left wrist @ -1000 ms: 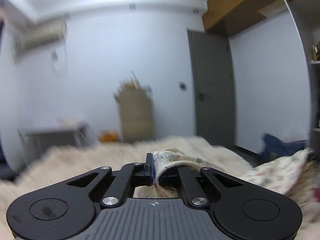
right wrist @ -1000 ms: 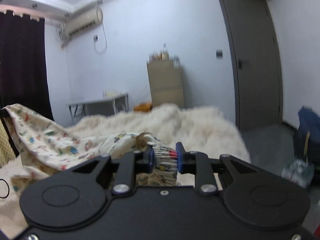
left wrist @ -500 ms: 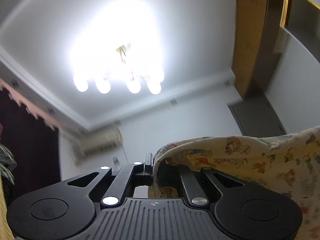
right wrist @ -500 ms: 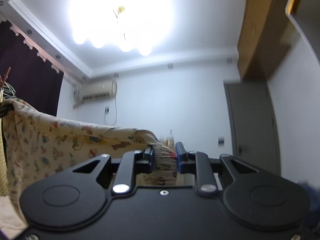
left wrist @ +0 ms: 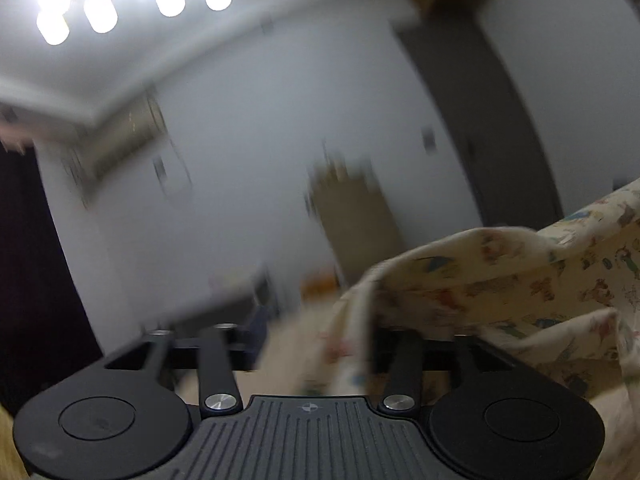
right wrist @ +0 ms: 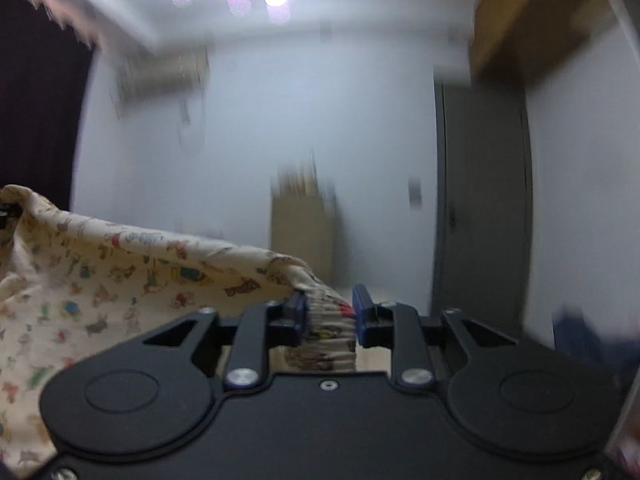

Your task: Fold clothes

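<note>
Left gripper [left wrist: 316,344] opens wide; right gripper [right wrist: 330,316] loosens on the cloth [right wrist: 120,276] (hem between pads): early release risks bunching.

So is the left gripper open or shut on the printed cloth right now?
Open, jaws opening. The left gripper shows a wide gap; the printed cloth drapes over its right finger, unpinched.

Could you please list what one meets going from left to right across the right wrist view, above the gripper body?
Dark curtain → printed garment → air conditioner → tan cabinet → wall switch → grey door → blue item on the floor.
</note>
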{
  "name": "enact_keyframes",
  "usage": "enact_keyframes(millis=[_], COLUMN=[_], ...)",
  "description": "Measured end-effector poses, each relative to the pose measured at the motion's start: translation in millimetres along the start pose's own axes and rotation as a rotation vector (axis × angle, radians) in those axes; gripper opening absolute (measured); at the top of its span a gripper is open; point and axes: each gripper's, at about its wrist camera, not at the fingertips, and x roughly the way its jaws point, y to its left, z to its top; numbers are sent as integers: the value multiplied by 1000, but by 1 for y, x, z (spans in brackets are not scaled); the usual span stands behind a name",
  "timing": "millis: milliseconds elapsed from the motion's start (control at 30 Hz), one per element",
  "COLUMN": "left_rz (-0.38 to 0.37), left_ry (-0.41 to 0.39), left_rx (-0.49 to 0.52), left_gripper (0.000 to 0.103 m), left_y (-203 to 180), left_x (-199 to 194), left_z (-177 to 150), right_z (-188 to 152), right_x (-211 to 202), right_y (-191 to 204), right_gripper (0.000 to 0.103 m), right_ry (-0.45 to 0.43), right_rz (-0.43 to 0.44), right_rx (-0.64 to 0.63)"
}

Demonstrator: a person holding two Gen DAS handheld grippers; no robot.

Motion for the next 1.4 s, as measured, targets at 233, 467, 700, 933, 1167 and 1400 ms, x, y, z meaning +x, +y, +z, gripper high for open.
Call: enact_keyframes(millis=[233,467,700,933,1167,1400], left_rz=[-208,-205,-115,-5,-49,-450], left_ry=[64,-16,79,86,224,198], left_rx=[-138,-161,-16,-301,-309,-279], left_gripper=[80,91,92,93,95,95], left_y=[-8,42,89,202,208,147], left_x=[5,-71,-146,-192,-189,-161], left_z=[-47,-40,-101,-176,-198,-200], right_z=[-40,-8,-20,-25,-44,-42], right_x=[-4,-72,-90,-80,-75,-88], right_y=[-12,16,55,68,79,77], right_gripper=[44,62,62,71,76,77], right_ry=[86,3,61,133,235,219], right_rz=[119,305,427,458,475,515], right_rx=[34,12,-66,-81,-108,-146])
